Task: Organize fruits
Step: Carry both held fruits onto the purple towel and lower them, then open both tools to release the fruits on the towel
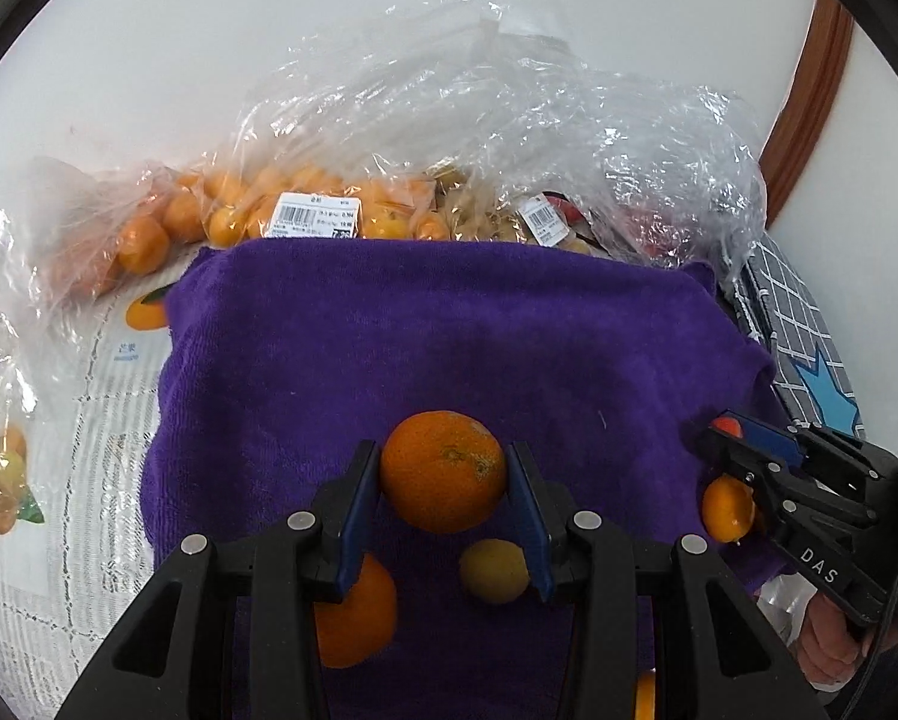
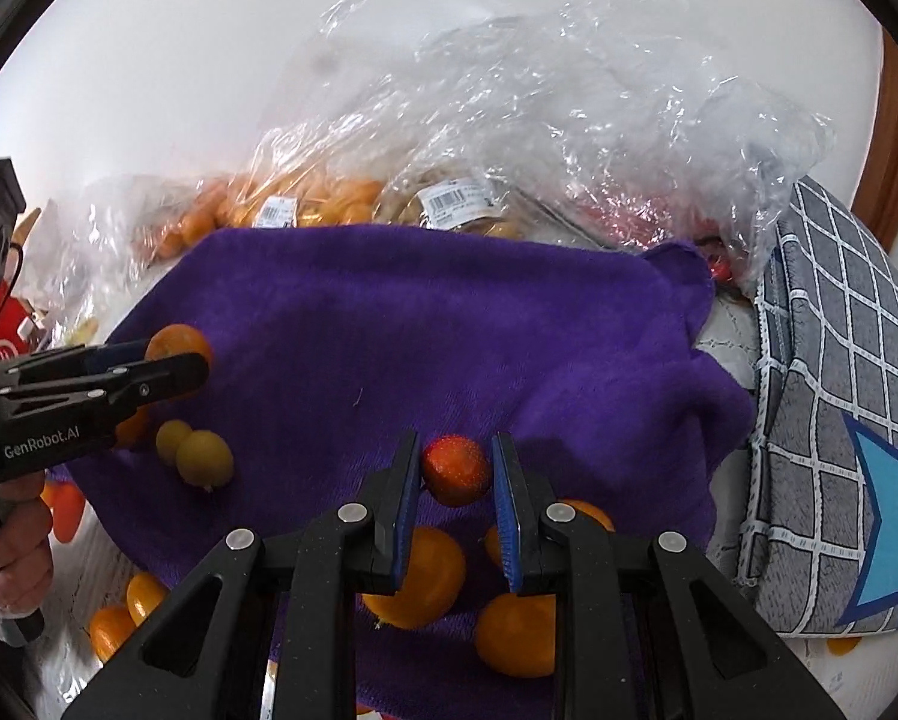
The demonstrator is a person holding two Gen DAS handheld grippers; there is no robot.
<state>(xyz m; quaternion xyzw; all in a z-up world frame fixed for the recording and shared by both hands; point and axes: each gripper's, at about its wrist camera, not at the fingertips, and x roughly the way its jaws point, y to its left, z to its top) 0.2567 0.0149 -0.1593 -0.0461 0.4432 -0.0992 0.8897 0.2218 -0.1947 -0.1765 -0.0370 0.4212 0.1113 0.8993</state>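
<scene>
Left wrist view: the left gripper (image 1: 443, 480) has its blue pads clamped on a big orange (image 1: 443, 471), one pad on each side, above the near half of the purple towel (image 1: 437, 324). Beneath the fingers, a smaller yellow fruit (image 1: 493, 570) and another orange (image 1: 356, 612) sit on the towel toward its near edge. Off at the towel's right edge the right gripper (image 1: 726, 432) comes in with something small and red between its tips. Along the far edge lie clear plastic bags (image 1: 449, 138), one stuffed with bagged oranges (image 1: 233, 216).

Right wrist view: the right gripper (image 2: 455, 471) is squeezed on a small red fruit (image 2: 456, 470), held just above the towel's near middle. Two oranges, (image 2: 419, 585) and (image 2: 515, 633), rest under it near the near edge. At the towel's left edge the left gripper (image 2: 176, 360) carries its orange, with two yellow fruits (image 2: 197, 456) touching each other just below. A grey checked cushion (image 2: 839, 396) flanks the right edge.
</scene>
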